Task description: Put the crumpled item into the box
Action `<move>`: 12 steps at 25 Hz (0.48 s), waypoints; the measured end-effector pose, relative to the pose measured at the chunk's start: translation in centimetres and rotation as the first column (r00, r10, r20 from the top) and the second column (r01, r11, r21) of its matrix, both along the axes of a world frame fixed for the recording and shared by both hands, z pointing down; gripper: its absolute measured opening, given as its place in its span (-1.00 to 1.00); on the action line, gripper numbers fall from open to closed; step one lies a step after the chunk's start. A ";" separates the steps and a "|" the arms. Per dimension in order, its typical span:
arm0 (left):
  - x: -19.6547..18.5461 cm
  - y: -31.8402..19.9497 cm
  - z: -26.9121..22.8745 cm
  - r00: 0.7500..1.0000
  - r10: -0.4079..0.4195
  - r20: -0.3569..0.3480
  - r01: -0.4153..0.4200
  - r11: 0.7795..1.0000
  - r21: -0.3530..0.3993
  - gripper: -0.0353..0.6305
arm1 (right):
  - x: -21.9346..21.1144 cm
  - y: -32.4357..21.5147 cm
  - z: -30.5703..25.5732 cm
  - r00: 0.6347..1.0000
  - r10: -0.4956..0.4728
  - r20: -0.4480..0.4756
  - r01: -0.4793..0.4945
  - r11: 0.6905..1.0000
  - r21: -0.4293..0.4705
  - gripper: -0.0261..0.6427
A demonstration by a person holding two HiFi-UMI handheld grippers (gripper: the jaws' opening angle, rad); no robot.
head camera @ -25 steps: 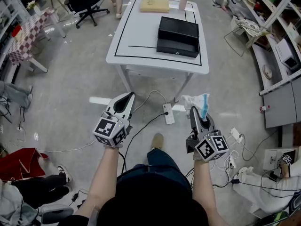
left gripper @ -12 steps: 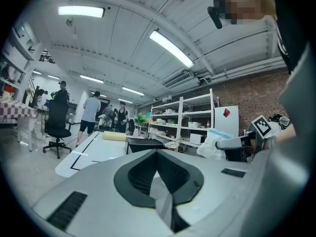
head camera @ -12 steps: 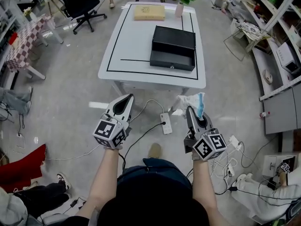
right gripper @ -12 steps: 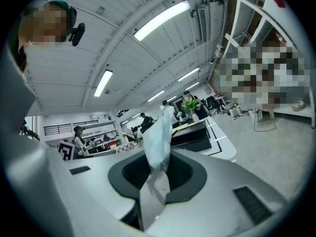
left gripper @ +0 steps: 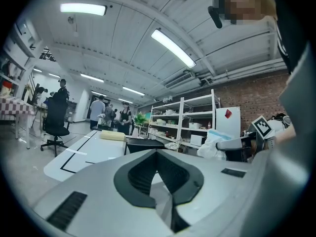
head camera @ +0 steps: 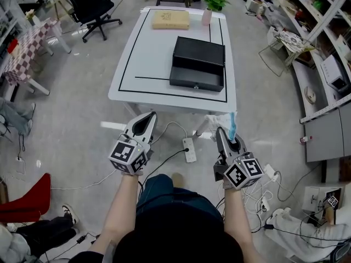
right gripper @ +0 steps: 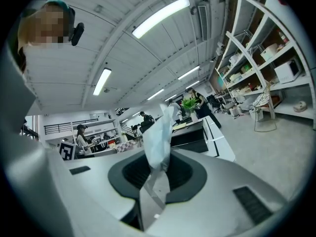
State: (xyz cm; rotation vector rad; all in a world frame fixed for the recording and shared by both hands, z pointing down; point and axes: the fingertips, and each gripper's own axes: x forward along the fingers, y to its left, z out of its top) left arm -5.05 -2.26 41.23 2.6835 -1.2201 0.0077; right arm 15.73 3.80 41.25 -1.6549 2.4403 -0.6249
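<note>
My right gripper [head camera: 220, 131] is shut on a crumpled white and blue item [head camera: 225, 121], which sticks up from its tips [right gripper: 159, 141] just short of the table's near edge. The black box [head camera: 198, 62] lies with its top uncovered on the white table [head camera: 151, 53], ahead of both grippers; it also shows in the right gripper view [right gripper: 187, 136]. My left gripper [head camera: 148, 118] is shut with nothing in it, level with the right one. In the left gripper view the crumpled item [left gripper: 213, 145] shows at the right.
A tan flat box [head camera: 171, 19] and a potted plant [head camera: 211, 3] stand at the table's far end. A power strip [head camera: 189, 149] and cables lie on the floor under my grippers. An office chair [head camera: 89, 9] is at far left, shelving [head camera: 323, 53] on the right.
The table and box have drawn closer and lower in the head view as I walk toward them. Both grippers keep the same pose, the right still holding the crumpled item.
</note>
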 end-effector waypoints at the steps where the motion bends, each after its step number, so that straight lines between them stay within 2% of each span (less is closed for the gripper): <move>1: 0.0 -0.1 0.0 1.000 -0.002 0.002 0.002 1.000 -0.001 -0.89 | 0.1 -0.1 0.1 1.000 -0.002 0.003 0.002 1.000 -0.002 -0.73; 12: 0.4 -1.5 0.7 0.999 0.001 0.033 0.000 1.000 -0.019 -0.89 | -0.4 -2.1 1.0 0.999 -0.039 0.028 0.040 0.999 -0.014 -0.73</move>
